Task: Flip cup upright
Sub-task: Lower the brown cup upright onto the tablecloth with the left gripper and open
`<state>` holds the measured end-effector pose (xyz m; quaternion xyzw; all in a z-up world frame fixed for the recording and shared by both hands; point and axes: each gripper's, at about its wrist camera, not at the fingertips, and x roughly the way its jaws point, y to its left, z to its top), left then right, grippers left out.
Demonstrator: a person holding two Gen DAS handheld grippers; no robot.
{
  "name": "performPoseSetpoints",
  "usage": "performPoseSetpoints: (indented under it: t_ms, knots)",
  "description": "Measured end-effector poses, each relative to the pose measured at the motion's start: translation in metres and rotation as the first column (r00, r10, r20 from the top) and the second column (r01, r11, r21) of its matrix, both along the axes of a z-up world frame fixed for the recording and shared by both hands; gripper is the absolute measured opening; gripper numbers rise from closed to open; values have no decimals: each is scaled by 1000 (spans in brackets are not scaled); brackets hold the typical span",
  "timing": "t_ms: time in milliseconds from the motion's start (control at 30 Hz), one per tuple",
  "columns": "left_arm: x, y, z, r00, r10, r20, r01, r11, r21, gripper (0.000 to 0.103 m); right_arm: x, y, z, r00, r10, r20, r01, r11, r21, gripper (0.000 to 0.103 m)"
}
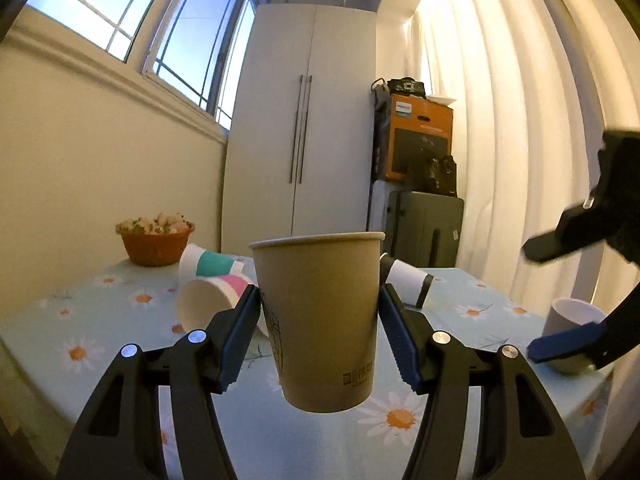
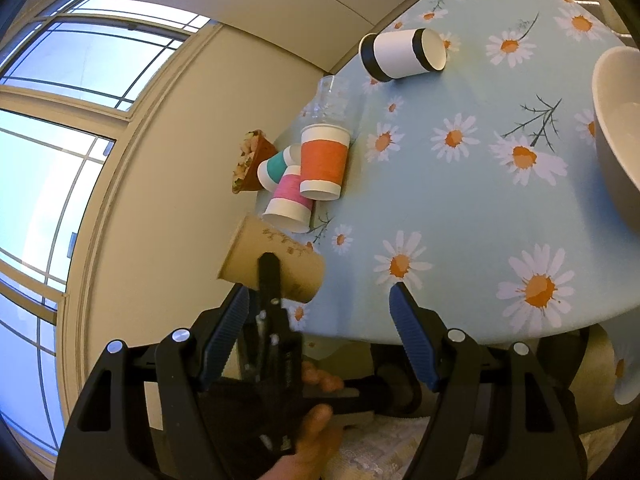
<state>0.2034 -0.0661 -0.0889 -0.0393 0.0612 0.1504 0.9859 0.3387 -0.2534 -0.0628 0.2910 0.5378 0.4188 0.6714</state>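
Observation:
My left gripper (image 1: 320,312) is shut on a brown paper cup (image 1: 320,320) and holds it upright, mouth up, a little above the daisy tablecloth (image 1: 80,340). The right wrist view shows the same brown cup (image 2: 276,264) clamped in the left gripper near the table's left edge. My right gripper (image 2: 320,308) is open and empty, above the table's near edge; it shows at the right of the left wrist view (image 1: 560,300).
Pink (image 1: 212,300), teal (image 1: 208,262) and black-banded white (image 1: 408,280) cups lie on their sides. An orange-banded cup (image 2: 324,160) and a clear glass (image 2: 328,100) are beside them. A grey bowl (image 1: 572,332) sits at right, a flower bowl (image 1: 156,240) at back left.

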Motion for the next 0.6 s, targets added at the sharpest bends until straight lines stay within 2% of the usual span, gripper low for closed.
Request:
performPoseSetpoints:
  t_ms: [133,233,367,467,600]
  knots:
    - [1,-4,-21,997,78,6,-78,994,73,59,0,4,-4,1000,12,-11,-12,1000,-15,73]
    - [0,-3,-30,995,96,13,-97,993,70,59,-1,7,-5,1000,13,-15,-13,1000,-15,73]
    - [1,-3,-34,995,93,24,-94,992,80,59,-1,11,-8,1000,20,-20,-21,999,-34,73]
    - [2,-5,-40,996,87,7,-88,989,119,59,-2,13,-9,1000,22,-21,-23,999,-47,73]
    - [2,-8,-49,997,73,-9,-71,989,130,59,-3,14,-10,1000,20,-19,-21,998,-52,73]
